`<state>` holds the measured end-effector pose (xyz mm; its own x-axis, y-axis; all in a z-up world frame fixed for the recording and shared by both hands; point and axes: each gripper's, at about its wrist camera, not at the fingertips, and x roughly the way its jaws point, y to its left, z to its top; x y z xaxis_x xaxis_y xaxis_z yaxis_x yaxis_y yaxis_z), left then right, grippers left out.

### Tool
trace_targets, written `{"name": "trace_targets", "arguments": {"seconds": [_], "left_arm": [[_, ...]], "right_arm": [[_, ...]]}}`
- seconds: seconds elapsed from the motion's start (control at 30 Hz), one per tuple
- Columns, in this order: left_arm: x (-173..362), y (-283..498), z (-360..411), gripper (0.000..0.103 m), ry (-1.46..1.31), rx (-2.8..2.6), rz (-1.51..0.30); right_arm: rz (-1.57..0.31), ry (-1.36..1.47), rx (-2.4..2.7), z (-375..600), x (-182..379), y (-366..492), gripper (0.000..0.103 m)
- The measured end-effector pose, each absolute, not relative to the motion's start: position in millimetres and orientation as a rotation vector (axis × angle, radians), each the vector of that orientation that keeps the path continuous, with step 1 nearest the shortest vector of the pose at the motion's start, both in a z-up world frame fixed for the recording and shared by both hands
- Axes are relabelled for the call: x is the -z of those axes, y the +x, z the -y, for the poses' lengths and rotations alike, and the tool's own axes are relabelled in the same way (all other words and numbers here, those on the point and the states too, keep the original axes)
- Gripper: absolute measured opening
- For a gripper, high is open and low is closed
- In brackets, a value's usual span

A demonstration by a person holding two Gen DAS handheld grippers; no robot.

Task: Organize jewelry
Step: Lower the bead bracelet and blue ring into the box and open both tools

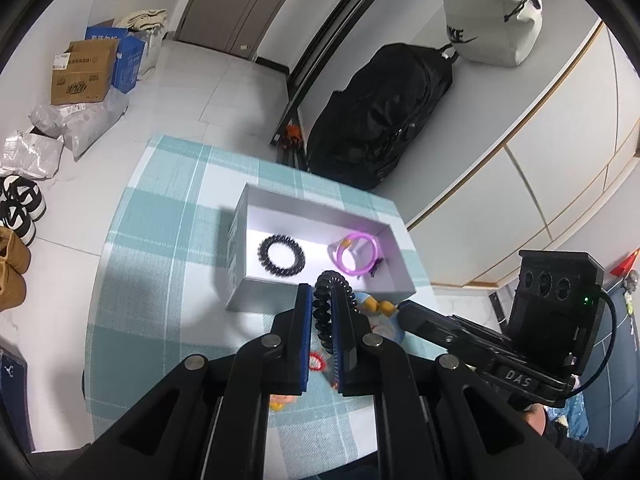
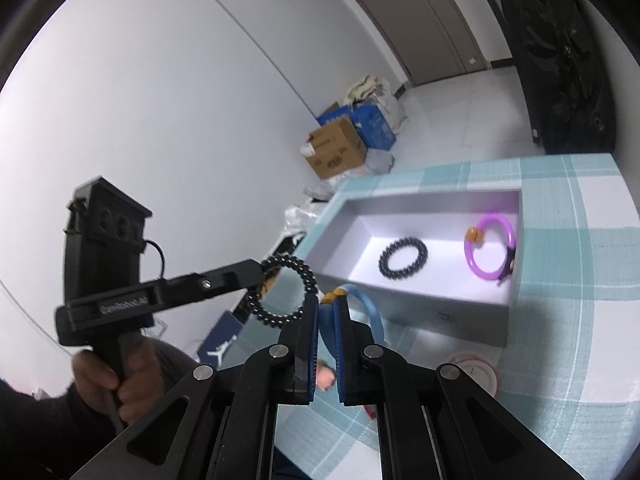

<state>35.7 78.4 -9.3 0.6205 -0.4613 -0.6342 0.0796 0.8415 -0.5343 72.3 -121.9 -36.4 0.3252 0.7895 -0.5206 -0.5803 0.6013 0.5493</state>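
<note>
A grey open box (image 1: 240, 236) (image 2: 448, 304) sits on the checked cloth. In it lie a black bead bracelet (image 1: 281, 254) (image 2: 403, 258) and a purple ring bracelet (image 1: 357, 253) (image 2: 489, 253). My left gripper (image 1: 322, 294) is shut on a black spiral bracelet (image 1: 325, 312) just in front of the box's near wall; it also shows in the right wrist view (image 2: 285, 290). My right gripper (image 2: 329, 304) is shut on a blue ring bracelet (image 2: 370, 312) with an orange bead, held beside the box's near wall; its tip shows in the left wrist view (image 1: 408, 312).
A red piece (image 1: 316, 361), an orange piece (image 1: 280, 402) and a round pink-white object (image 2: 476, 372) lie on the cloth (image 1: 160, 280) near me. A black backpack (image 1: 380, 112) stands behind the table. Boxes (image 1: 84, 76) and shoes (image 1: 20, 204) lie on the floor.
</note>
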Motion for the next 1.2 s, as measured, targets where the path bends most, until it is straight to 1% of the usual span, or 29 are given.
{"name": "trace_targets", "arguments": {"seconds": [0.23, 0.47, 0.7, 0.8, 1.2], "left_arm": [[-1.5, 47.5, -72.8, 0.005, -0.48, 0.323, -0.797], [-2.0, 68.1, -61.0, 0.005, -0.438, 0.317, -0.814], [3.3, 87.6, -54.3, 0.005, -0.413, 0.319, -0.844], [7.1, 94.3, -54.1, 0.005, -0.406, 0.315, -0.858], [35.1, 123.3, -44.5, 0.006, -0.444, 0.353, -0.955]], "right_arm": [[-0.788, 0.357, -0.902, 137.5, 14.3, 84.2, 0.006], [-0.776, 0.366, -0.884, 144.3, 3.2, 109.1, 0.006], [-0.789, 0.369, -0.881, 138.6, 9.1, 139.1, 0.005], [-0.793, 0.366, -0.884, 136.6, 13.0, 147.8, 0.0], [-0.864, 0.363, -0.864, 135.5, 41.5, 167.4, 0.0]]}}
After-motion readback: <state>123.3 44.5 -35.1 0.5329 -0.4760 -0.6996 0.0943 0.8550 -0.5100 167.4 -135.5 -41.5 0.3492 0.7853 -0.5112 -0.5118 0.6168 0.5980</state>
